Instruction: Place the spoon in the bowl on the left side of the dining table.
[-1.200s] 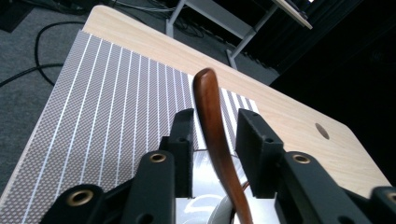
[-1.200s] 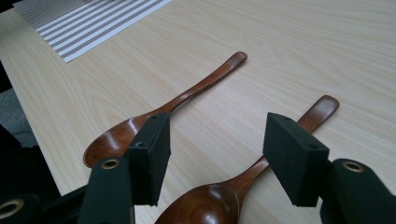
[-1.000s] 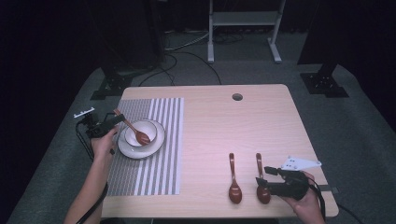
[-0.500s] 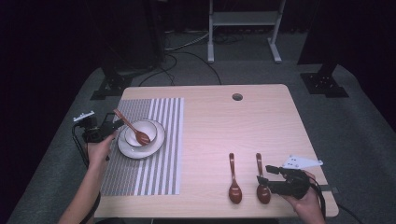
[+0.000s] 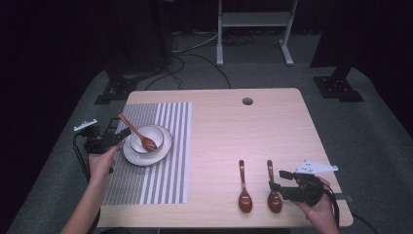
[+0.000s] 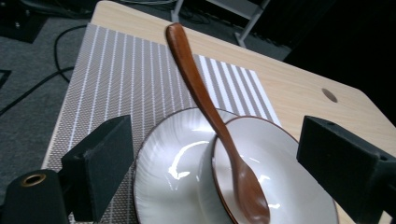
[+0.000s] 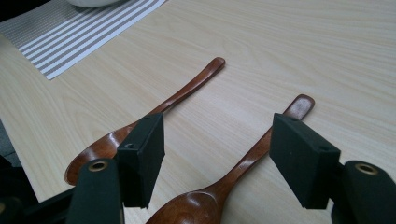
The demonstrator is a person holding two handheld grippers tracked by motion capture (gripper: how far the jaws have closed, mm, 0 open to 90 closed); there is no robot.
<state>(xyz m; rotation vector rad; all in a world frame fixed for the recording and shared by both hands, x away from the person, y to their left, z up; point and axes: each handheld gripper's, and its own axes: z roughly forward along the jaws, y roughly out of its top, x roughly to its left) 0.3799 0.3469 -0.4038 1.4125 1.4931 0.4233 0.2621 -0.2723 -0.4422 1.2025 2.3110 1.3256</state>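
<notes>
A brown wooden spoon (image 5: 140, 135) (image 6: 212, 121) rests in a white bowl (image 5: 146, 138) (image 6: 280, 158) on a white plate (image 5: 146, 157) (image 6: 173, 158), its handle leaning over the rim. My left gripper (image 5: 121, 137) (image 6: 222, 161) sits just left of the plate. Its jaws have just been opening and stand wide apart, clear of the handle. Two more wooden spoons (image 5: 243, 187) (image 5: 272, 187) lie near the front right. My right gripper (image 5: 278, 185) (image 7: 223, 163) straddles the right spoon (image 7: 233, 175). Its jaws have just been opening too, and the pads stay off the spoon.
The plate stands on a grey striped placemat (image 5: 146, 183) (image 6: 116, 74) at the table's left. The other loose spoon (image 7: 187, 93) lies parallel, left of the right gripper. A cable hole (image 5: 247, 101) marks the far table edge; stand legs and cables lie on the floor beyond.
My left gripper has let go of the spoon handle and drawn back to the left, jaws wider. The spoon stays in the bowl. The right hand has kept its place.
</notes>
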